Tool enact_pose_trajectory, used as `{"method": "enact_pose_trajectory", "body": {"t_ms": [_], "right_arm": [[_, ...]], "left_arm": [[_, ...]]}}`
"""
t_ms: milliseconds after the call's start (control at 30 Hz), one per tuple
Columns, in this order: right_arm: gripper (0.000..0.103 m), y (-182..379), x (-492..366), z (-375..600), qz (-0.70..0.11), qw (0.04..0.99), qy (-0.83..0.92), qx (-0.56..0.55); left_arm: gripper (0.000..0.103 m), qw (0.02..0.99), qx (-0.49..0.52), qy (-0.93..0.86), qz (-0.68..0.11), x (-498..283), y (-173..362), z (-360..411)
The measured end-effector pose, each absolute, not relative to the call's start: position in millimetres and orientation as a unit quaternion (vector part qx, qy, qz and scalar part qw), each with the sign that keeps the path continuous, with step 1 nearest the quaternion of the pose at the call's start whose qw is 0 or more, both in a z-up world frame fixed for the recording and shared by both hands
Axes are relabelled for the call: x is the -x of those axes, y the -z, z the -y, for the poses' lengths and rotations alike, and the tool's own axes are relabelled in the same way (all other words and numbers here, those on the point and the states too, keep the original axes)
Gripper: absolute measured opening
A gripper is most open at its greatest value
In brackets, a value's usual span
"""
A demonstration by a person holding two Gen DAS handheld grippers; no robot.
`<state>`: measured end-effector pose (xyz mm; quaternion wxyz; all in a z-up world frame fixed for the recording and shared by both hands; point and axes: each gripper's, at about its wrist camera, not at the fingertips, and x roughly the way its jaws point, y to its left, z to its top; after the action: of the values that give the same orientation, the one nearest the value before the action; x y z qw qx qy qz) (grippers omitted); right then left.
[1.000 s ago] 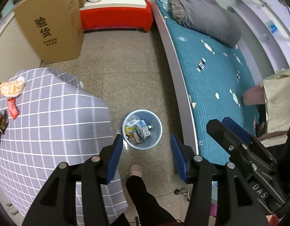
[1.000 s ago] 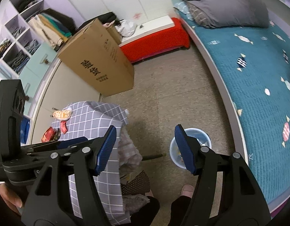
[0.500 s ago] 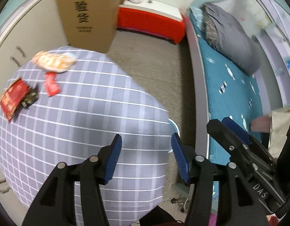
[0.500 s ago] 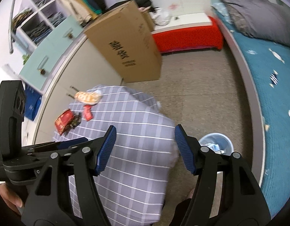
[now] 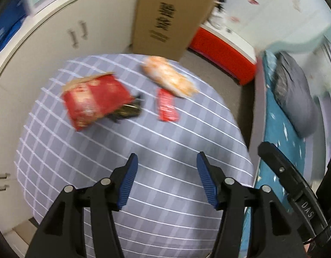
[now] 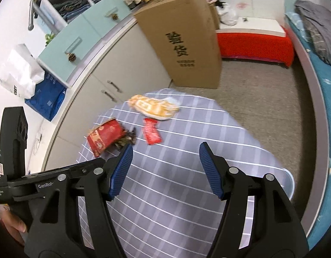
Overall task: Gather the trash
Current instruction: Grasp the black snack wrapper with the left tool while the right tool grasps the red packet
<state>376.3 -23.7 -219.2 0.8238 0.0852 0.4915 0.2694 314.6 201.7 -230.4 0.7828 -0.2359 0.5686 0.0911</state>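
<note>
We worked over a bench draped in grey, white-lined checked cloth (image 6: pixel 187 193). At its far left lay the trash: a red snack box (image 6: pixel 105 137), a small red wrapper (image 6: pixel 151 131) and an orange-and-white packet (image 6: pixel 153 106). Our left gripper (image 5: pixel 166 180) and right gripper (image 6: pixel 165 169) hovered nearer, fingers spread apart, holding nothing.
</note>
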Motion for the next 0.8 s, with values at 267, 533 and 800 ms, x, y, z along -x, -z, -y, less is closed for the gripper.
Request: {"method": "enact_pose_trajectory", "body": {"t_ms": [267, 533, 800], "right_arm": [[0.064, 247.5, -391.7, -42.1, -0.516, 0.811, -0.267, -0.068], [0.065, 270.2, -404.4, -68.5, -0.536, 0.806, -0.244, -0.059], [0.066, 286.4, -412.8, -57.6, -0.552, 0.805, -0.212, -0.058]], "left_arm": [[0.057, 0.765, 0.262, -0.125, -0.576, -312.4, 261.4, -279.8], [0.057, 0.752, 0.259, -0.095, -0.599, -322.9, 287.4, -291.5], [0.057, 0.750, 0.241, -0.062, -0.612, -348.9, 315.7, -262.4]]}}
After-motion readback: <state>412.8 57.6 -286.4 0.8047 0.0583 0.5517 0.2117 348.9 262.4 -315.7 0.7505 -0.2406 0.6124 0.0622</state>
